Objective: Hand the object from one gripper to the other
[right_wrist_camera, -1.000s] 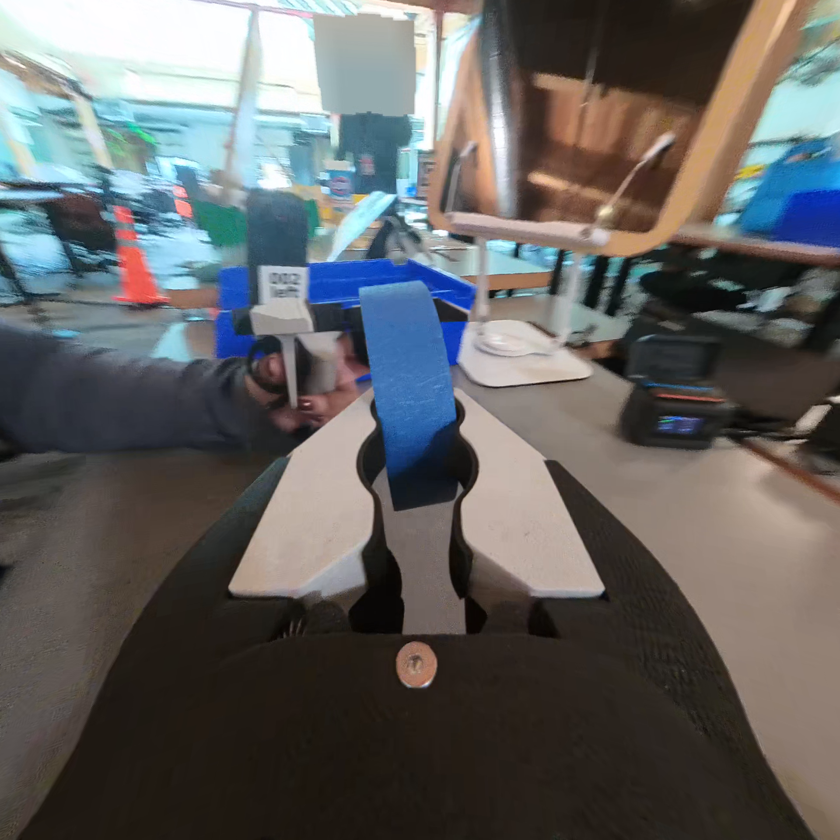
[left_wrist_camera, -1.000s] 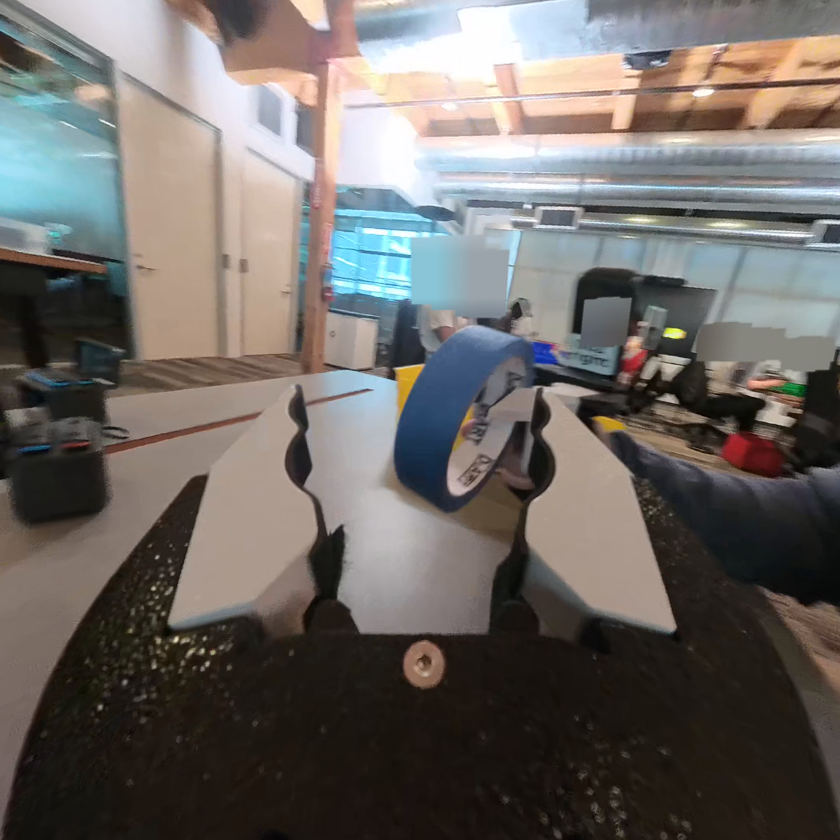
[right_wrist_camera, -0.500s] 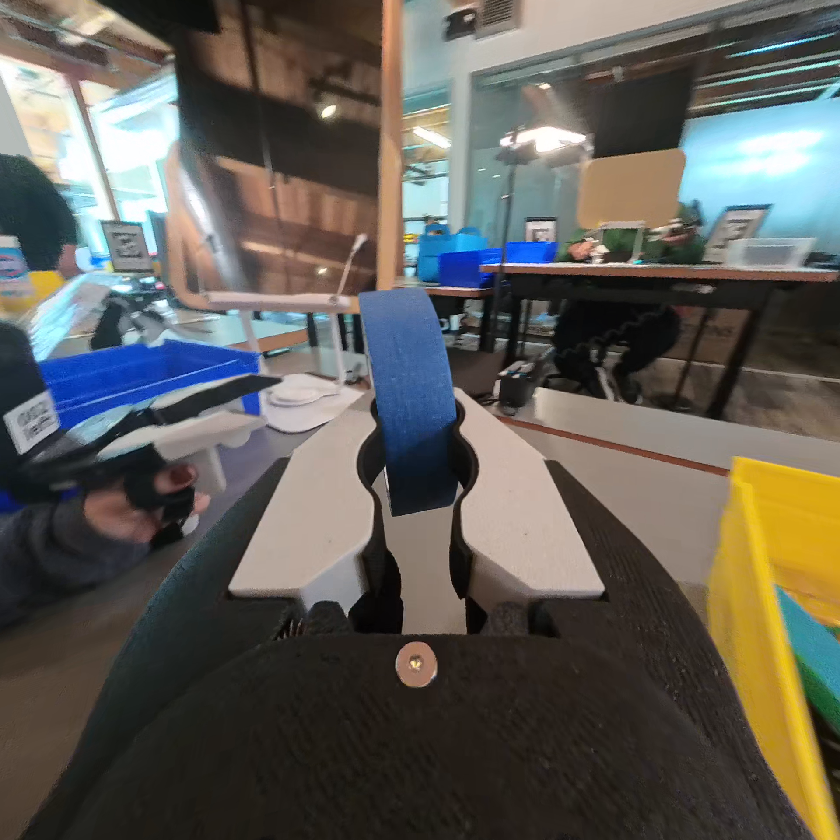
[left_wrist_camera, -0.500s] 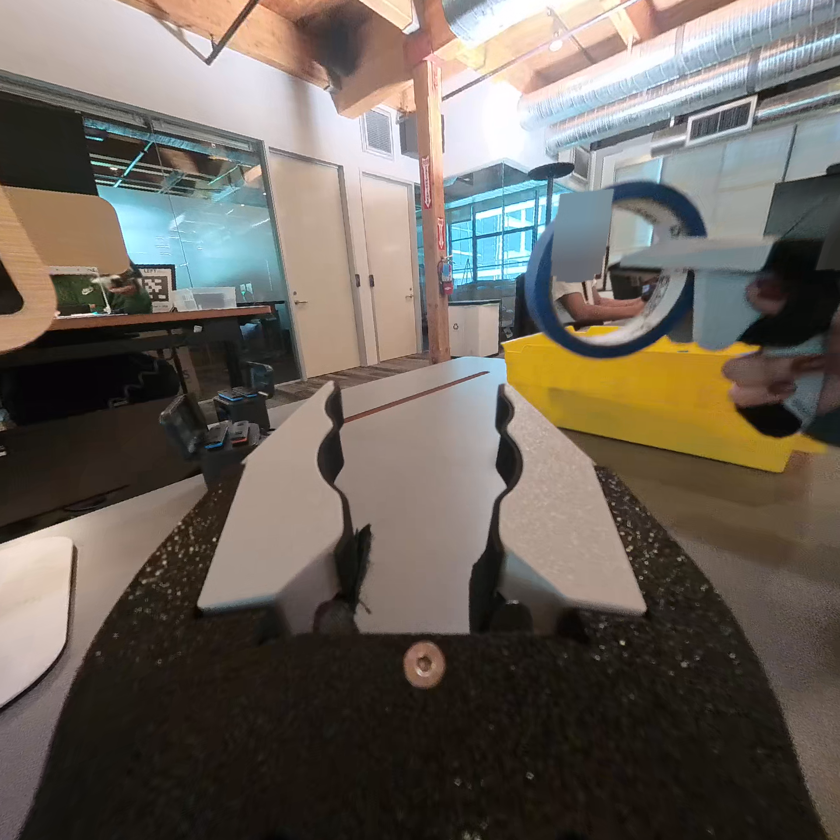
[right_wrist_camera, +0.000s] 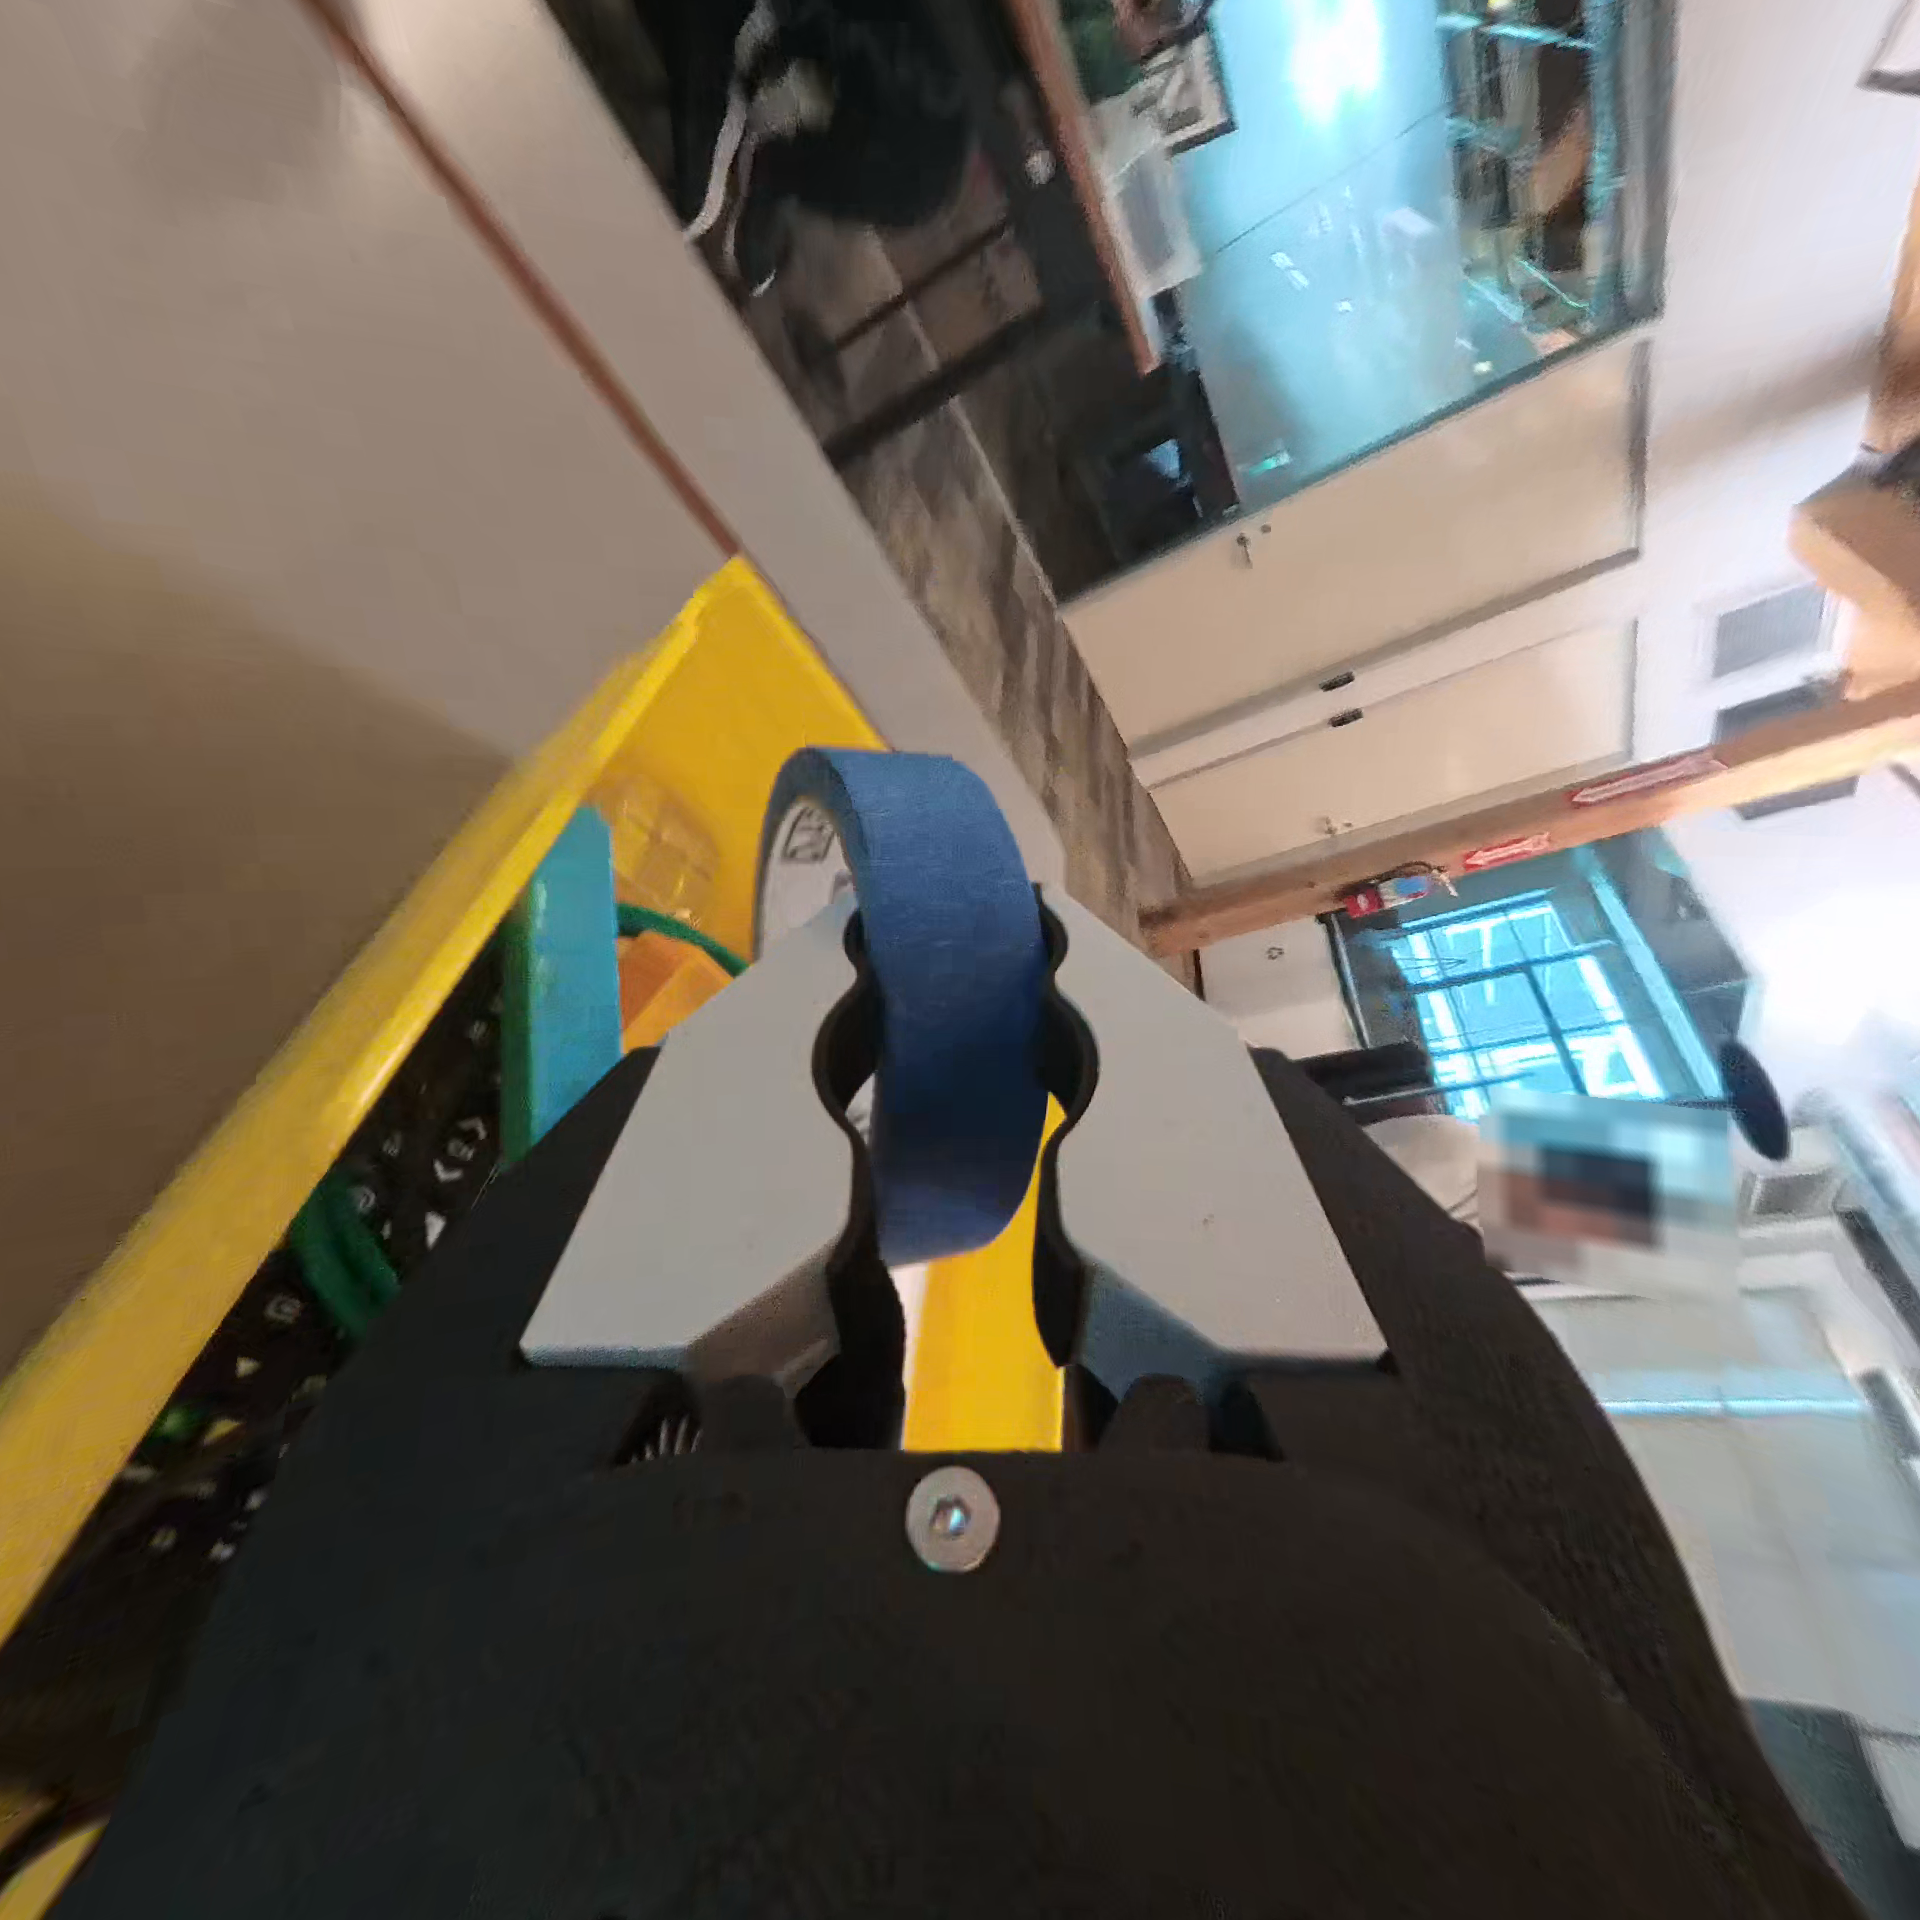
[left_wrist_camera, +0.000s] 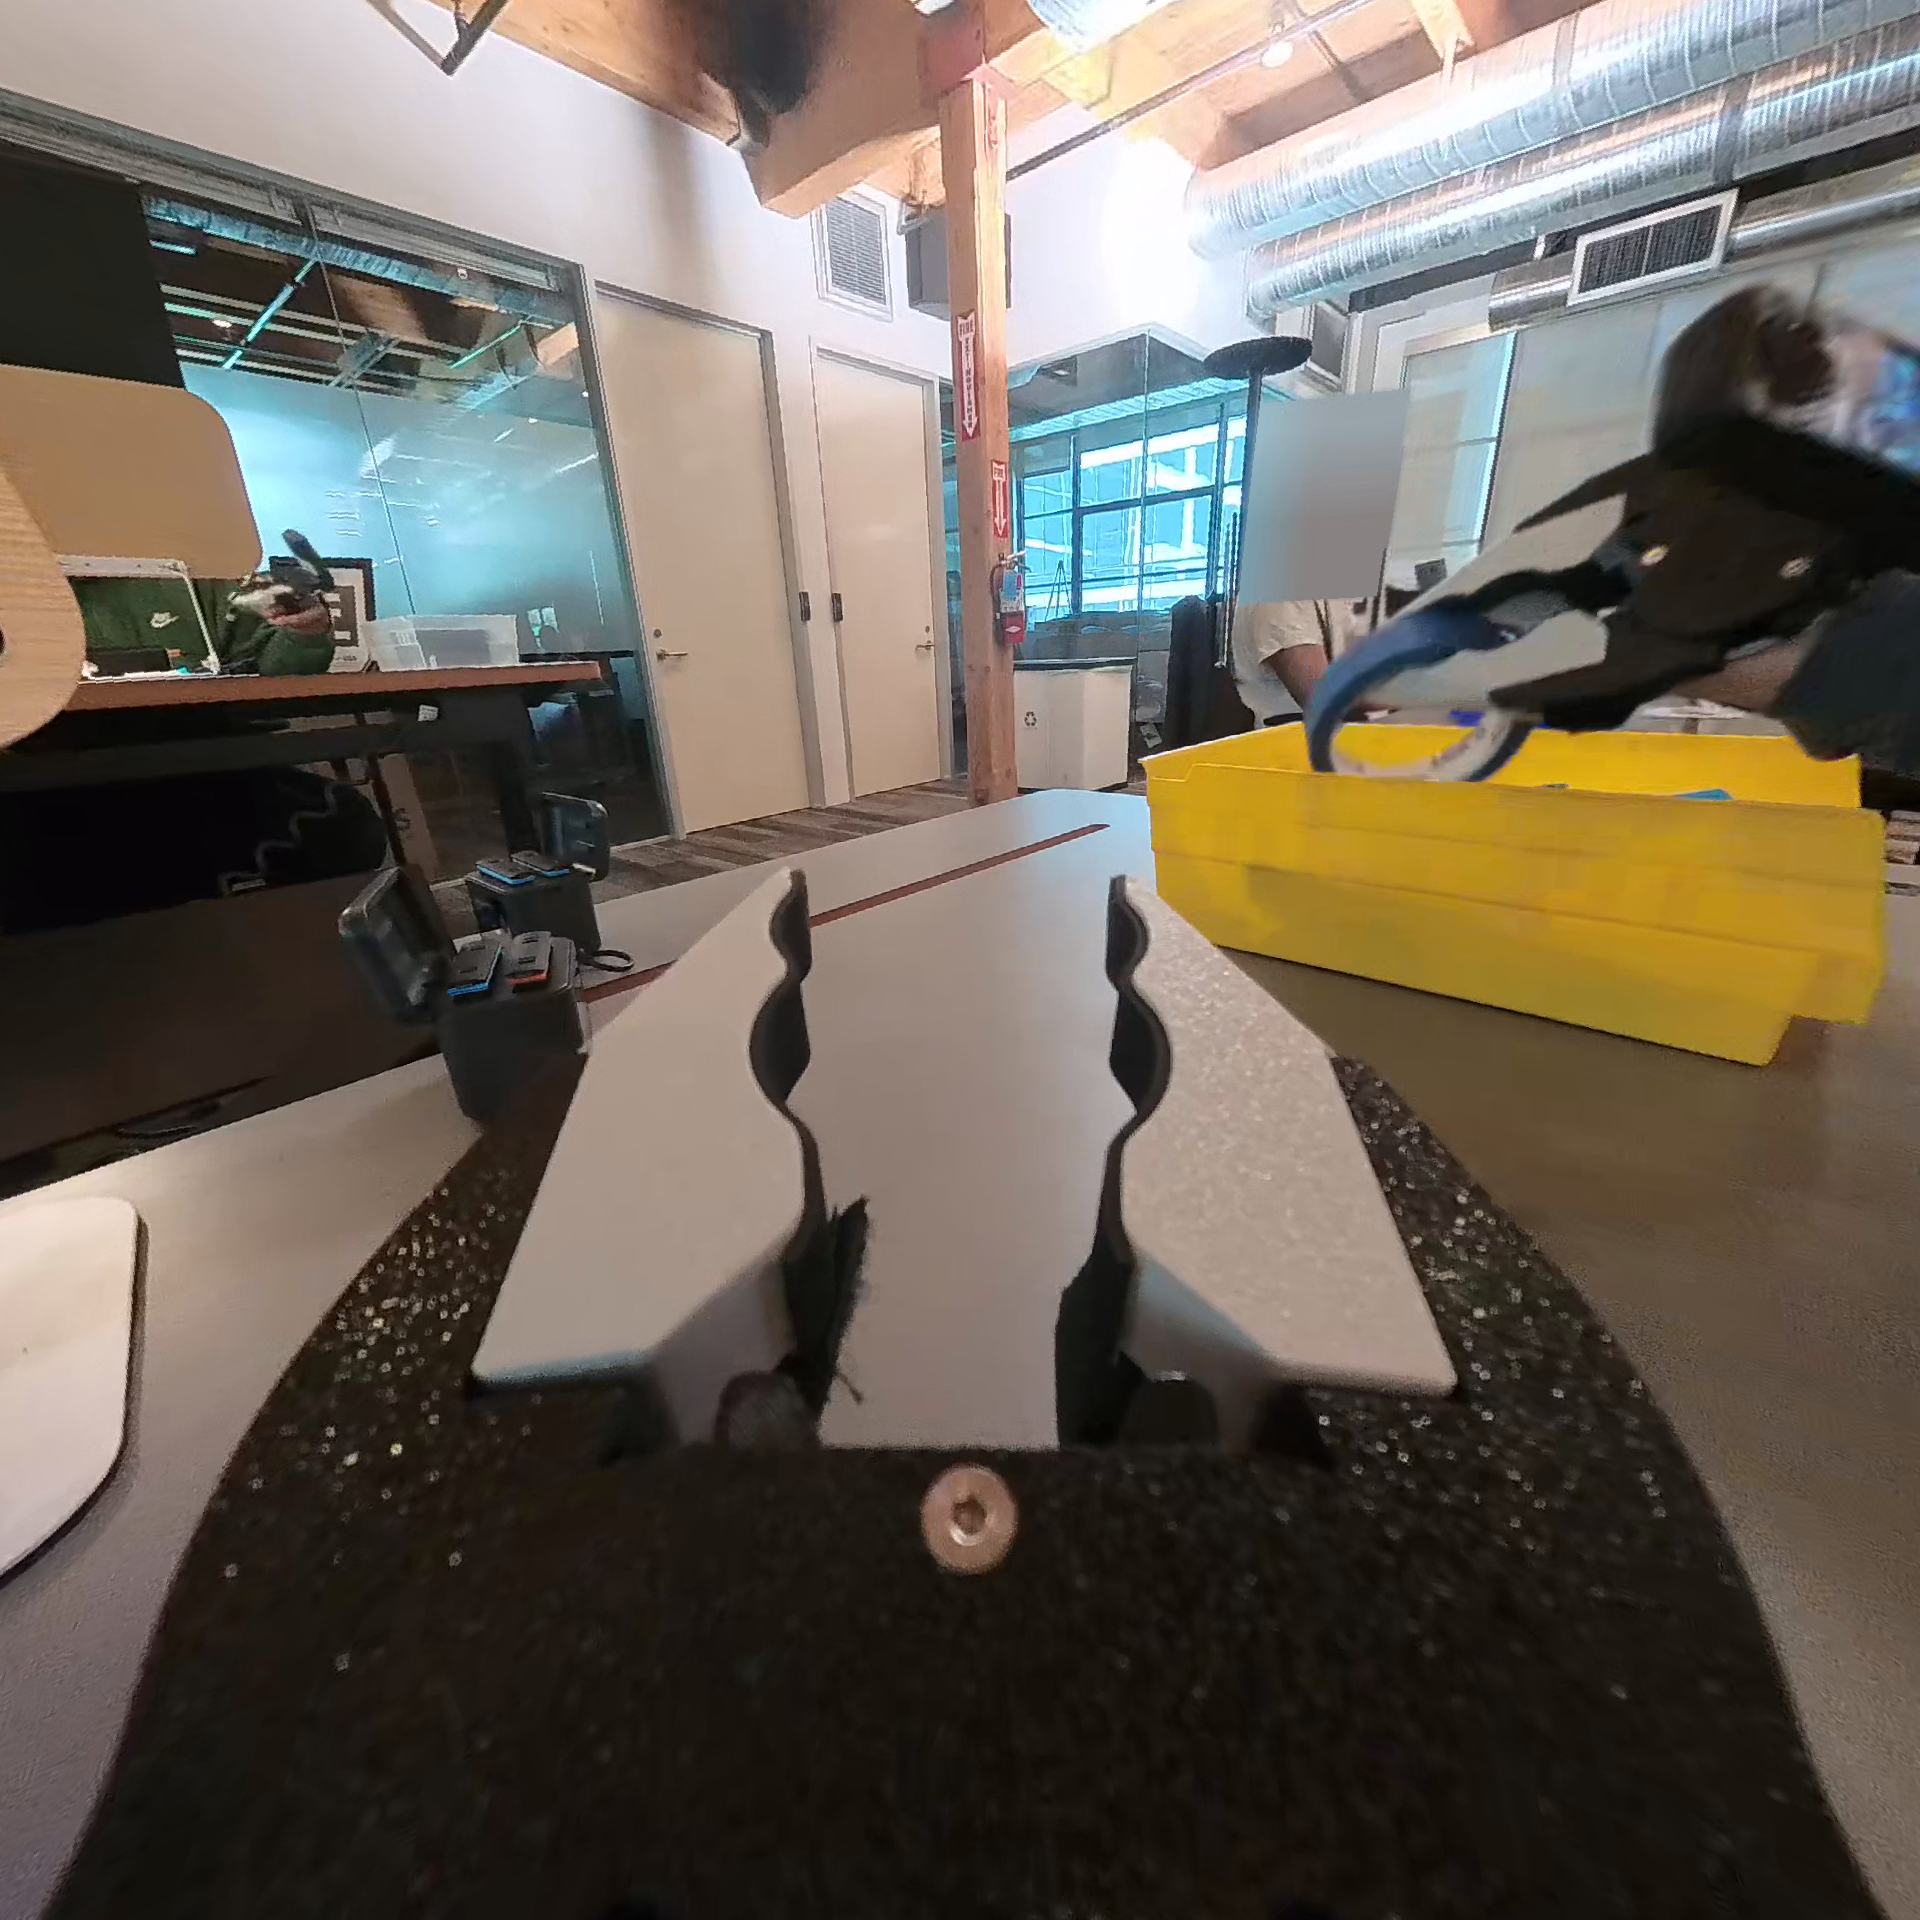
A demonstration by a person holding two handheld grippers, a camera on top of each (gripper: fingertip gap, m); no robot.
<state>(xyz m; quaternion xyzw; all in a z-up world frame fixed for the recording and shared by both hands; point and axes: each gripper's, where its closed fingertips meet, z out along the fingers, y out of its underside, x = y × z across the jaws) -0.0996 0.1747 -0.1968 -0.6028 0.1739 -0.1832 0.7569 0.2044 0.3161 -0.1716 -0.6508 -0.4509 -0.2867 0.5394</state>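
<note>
My right gripper (right_wrist_camera: 948,925) is shut on a roll of blue tape (right_wrist_camera: 940,997), which stands on edge between its fingers. It is rolled sideways over the yellow bin (right_wrist_camera: 343,1060). In the left wrist view the right gripper (left_wrist_camera: 1444,665) shows at the upper right, holding the blue tape roll (left_wrist_camera: 1351,686) just above the yellow bin (left_wrist_camera: 1507,904). My left gripper (left_wrist_camera: 956,904) is open and empty, low over the grey table (left_wrist_camera: 1662,1195), to the left of the bin.
The bin holds a turquoise block (right_wrist_camera: 566,977), an orange piece (right_wrist_camera: 665,987) and a black remote (right_wrist_camera: 312,1299). Black battery cases (left_wrist_camera: 499,987) stand at the table's left edge. A white pad (left_wrist_camera: 52,1351) lies at the near left. Tip to tip, the grippers are about 35 cm apart.
The right gripper has carried the tape to the right and down over the yellow bin and rolled onto its side. The left gripper has stayed open and empty.
</note>
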